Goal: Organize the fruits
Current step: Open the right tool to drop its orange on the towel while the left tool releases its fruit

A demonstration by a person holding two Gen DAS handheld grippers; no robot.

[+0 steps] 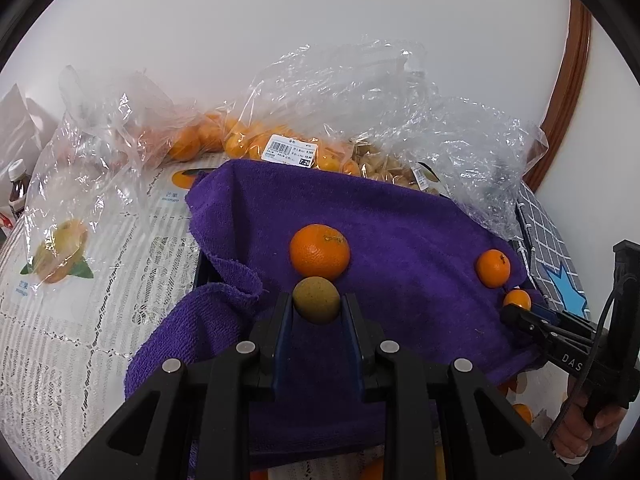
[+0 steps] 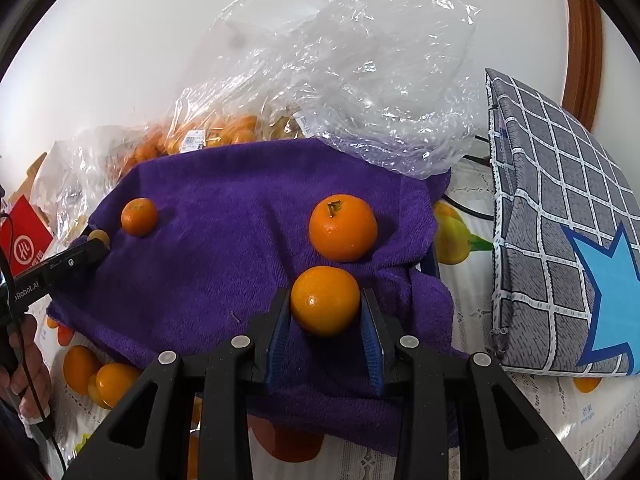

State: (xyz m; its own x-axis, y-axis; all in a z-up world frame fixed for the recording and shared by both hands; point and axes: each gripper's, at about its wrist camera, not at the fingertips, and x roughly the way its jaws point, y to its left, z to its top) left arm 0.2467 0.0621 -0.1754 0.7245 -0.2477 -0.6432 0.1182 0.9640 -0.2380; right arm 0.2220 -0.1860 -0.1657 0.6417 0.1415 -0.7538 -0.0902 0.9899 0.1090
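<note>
A purple towel (image 1: 400,248) (image 2: 224,208) covers a tray on the table. My left gripper (image 1: 317,304) is shut on a small brown-yellow round fruit (image 1: 316,299), just in front of an orange (image 1: 319,251) lying on the towel. My right gripper (image 2: 325,308) is shut on a small orange (image 2: 325,306), just in front of a stemmed orange (image 2: 343,227) on the towel. In the left wrist view the right gripper (image 1: 516,312) shows at the towel's right edge with its small orange (image 1: 517,299), beside the stemmed orange (image 1: 493,268). In the right wrist view the left gripper (image 2: 98,246) shows at the left.
Clear plastic bags of oranges (image 1: 208,136) (image 2: 224,128) and brown fruit (image 1: 392,168) lie behind the towel. A grey checked fabric box (image 2: 560,216) stands at the right. The tablecloth (image 1: 80,320) has printed fruit. A bottle (image 1: 16,188) stands far left.
</note>
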